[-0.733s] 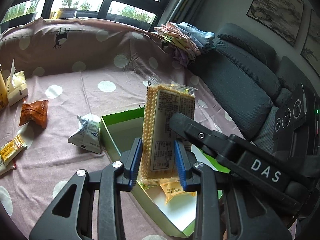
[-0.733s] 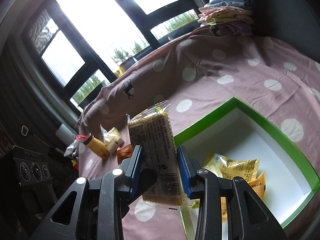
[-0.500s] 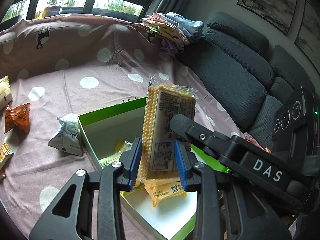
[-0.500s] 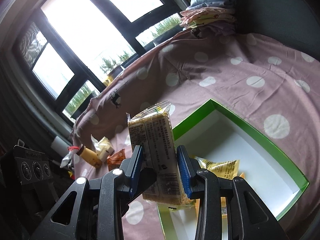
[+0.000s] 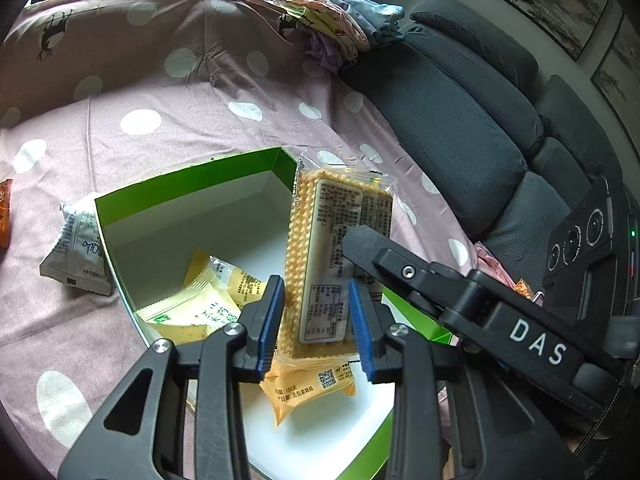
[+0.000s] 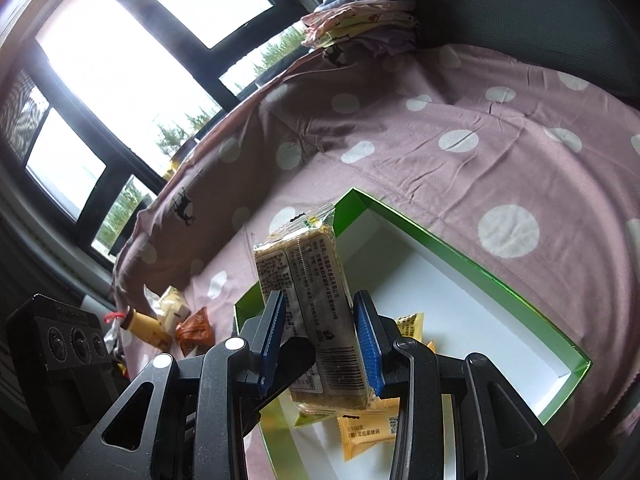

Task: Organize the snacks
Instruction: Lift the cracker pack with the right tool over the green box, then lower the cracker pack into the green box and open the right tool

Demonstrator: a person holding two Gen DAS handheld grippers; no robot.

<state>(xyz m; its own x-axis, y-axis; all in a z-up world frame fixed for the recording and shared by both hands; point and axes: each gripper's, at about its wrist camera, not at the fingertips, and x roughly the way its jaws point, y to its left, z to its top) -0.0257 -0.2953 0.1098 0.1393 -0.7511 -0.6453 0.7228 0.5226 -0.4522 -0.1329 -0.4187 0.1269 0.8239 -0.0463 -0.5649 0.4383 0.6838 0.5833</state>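
Observation:
Both grippers hold one clear-wrapped pack of yellow crackers (image 5: 336, 252), also seen in the right wrist view (image 6: 308, 300), upright over the open green box (image 5: 188, 172). My left gripper (image 5: 318, 320) stands with its jaws slightly spread beside the pack; a small gap shows at the left pad. My right gripper (image 6: 320, 336) is shut on the pack's lower end. Its black body (image 5: 460, 304) crosses the left wrist view. Yellow snack packets (image 5: 200, 308) lie on the box's white floor (image 6: 432, 280).
A grey-white snack bag (image 5: 78, 252) lies just left of the box on the pink dotted cloth (image 5: 200, 92). An orange packet (image 6: 196, 328), a small bottle (image 6: 144, 324) and a pale packet (image 6: 172, 308) lie farther left. A grey sofa (image 5: 460, 128) stands at the right, folded clothes (image 5: 332, 24) behind.
Both grippers have carried the cracker pack forward and down over the box, whose inside now fills the view. The left jaws have loosened slightly around the pack.

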